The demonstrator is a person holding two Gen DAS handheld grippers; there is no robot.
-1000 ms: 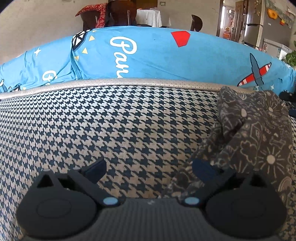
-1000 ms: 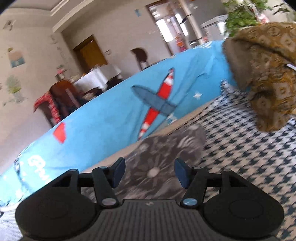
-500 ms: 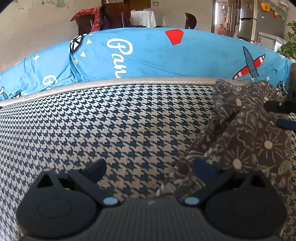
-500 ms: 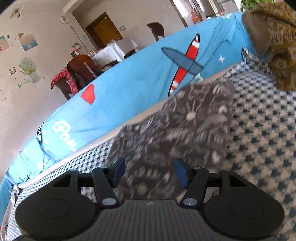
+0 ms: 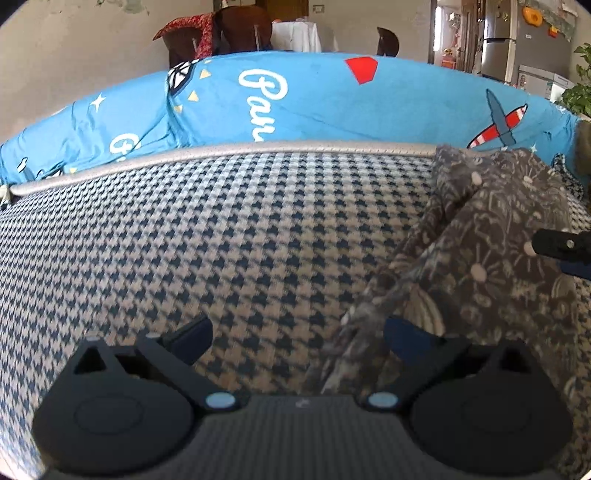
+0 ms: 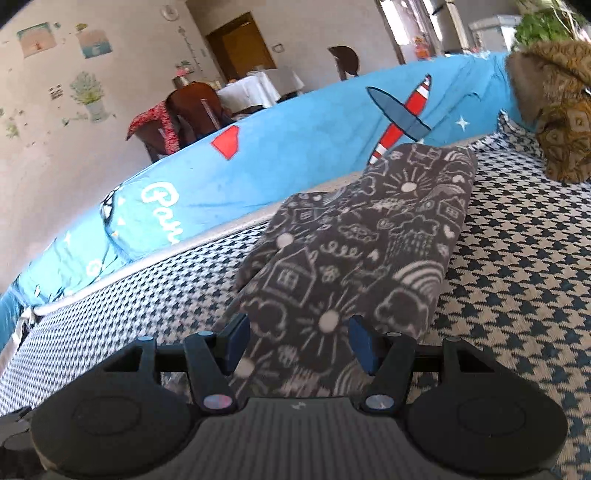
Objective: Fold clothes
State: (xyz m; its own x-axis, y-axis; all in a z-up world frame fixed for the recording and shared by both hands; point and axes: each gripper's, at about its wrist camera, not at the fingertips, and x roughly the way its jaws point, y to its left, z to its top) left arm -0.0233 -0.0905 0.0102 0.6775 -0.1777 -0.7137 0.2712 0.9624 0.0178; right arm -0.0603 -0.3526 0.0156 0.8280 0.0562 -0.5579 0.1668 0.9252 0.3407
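A dark grey garment (image 6: 362, 240) with white doodle prints lies folded into a long strip on the houndstooth mattress (image 6: 517, 280). My right gripper (image 6: 299, 341) is open, its jaws straddling the garment's near end. In the left wrist view the same garment (image 5: 491, 254) lies bunched at the right. My left gripper (image 5: 295, 334) is open and low over the mattress (image 5: 221, 251), with the garment's near edge just inside its right finger. The right gripper's tip (image 5: 561, 247) shows at the right edge of that view.
A blue printed quilt (image 5: 314, 99) is rolled along the mattress's far edge. A brown patterned garment (image 6: 554, 110) is piled at the far right. Chairs and a table (image 5: 291, 35) stand beyond the bed, a fridge (image 5: 517, 37) at the back right.
My right gripper has swung down and closed in on the grey garment, which now fills the space between its jaws. My left gripper has stayed nearly still; the garment has shifted slightly.
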